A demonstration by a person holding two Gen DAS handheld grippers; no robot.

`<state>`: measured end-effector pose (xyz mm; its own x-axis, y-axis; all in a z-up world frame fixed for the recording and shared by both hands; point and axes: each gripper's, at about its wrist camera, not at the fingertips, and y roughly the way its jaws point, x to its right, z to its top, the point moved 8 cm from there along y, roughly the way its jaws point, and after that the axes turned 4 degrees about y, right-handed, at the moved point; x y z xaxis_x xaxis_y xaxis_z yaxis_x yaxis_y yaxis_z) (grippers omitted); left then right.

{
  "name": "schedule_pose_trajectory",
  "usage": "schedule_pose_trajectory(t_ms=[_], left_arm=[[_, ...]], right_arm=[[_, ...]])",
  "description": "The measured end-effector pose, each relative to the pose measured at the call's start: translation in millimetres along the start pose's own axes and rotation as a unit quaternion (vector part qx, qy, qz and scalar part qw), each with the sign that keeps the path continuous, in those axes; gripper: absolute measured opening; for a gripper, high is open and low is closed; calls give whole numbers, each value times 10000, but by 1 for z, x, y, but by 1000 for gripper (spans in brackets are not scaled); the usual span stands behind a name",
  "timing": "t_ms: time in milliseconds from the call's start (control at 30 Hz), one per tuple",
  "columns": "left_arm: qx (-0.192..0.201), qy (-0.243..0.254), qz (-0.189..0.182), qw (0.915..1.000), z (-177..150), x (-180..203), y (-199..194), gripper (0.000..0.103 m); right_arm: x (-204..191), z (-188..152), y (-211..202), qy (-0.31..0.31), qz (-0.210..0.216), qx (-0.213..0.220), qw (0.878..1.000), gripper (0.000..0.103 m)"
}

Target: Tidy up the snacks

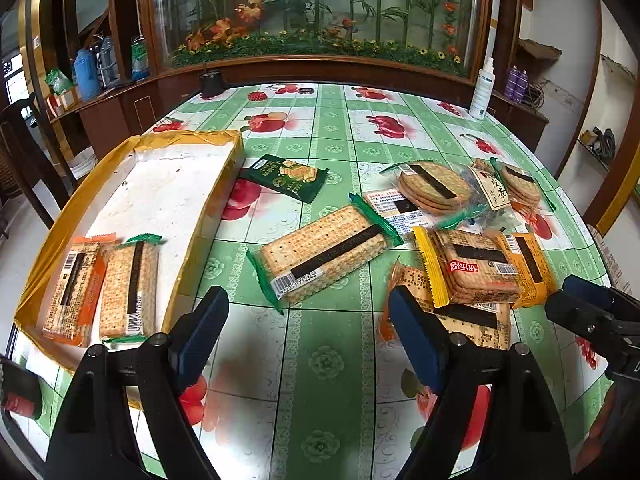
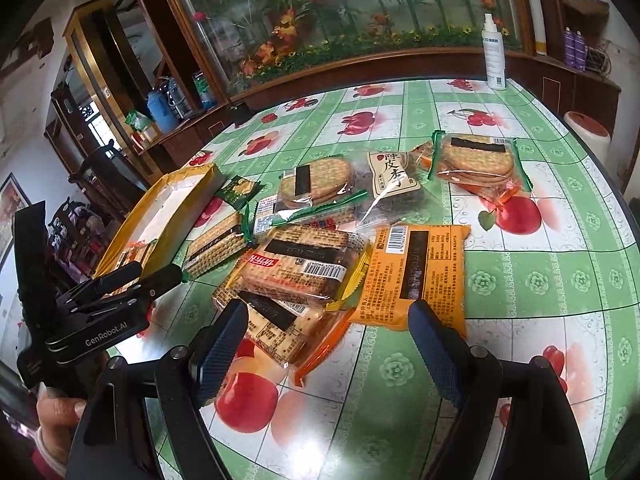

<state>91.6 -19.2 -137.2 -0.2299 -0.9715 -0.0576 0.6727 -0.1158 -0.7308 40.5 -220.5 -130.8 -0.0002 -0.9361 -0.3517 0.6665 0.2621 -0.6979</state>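
Observation:
In the left wrist view, my left gripper [image 1: 308, 320] stands open over the tablecloth with nothing between its fingers. Just beyond its tips lies a green-edged cracker pack [image 1: 324, 256]. The yellow box [image 1: 200, 138] at left holds an orange cracker pack [image 1: 74, 288] and a green cracker pack [image 1: 128, 286]. My right gripper [image 2: 328, 336] is open and low over a pile of snacks. An orange-edged clear pack [image 2: 280, 328] reaches between its fingers without touching the pads. A yellow-edged pack [image 2: 296, 264] and an orange packet [image 2: 420, 276] lie just ahead.
Farther back lie round-cracker packs [image 2: 316, 184] [image 2: 476, 160], a plum bag [image 2: 394, 176] and a dark green packet [image 1: 286, 176]. A white spray bottle [image 1: 482, 92] stands at the far table edge. A hand [image 2: 56, 408] holds the left gripper [image 2: 148, 276].

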Motion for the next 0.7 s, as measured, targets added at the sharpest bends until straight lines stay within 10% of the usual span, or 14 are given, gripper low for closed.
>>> schedule_pose_trajectory(t_ms=[700], left_arm=[[-375,538,-145,9977,16,-1,46,82]], right_arm=[[-28,8,36,-323,256,-312,9987,84]])
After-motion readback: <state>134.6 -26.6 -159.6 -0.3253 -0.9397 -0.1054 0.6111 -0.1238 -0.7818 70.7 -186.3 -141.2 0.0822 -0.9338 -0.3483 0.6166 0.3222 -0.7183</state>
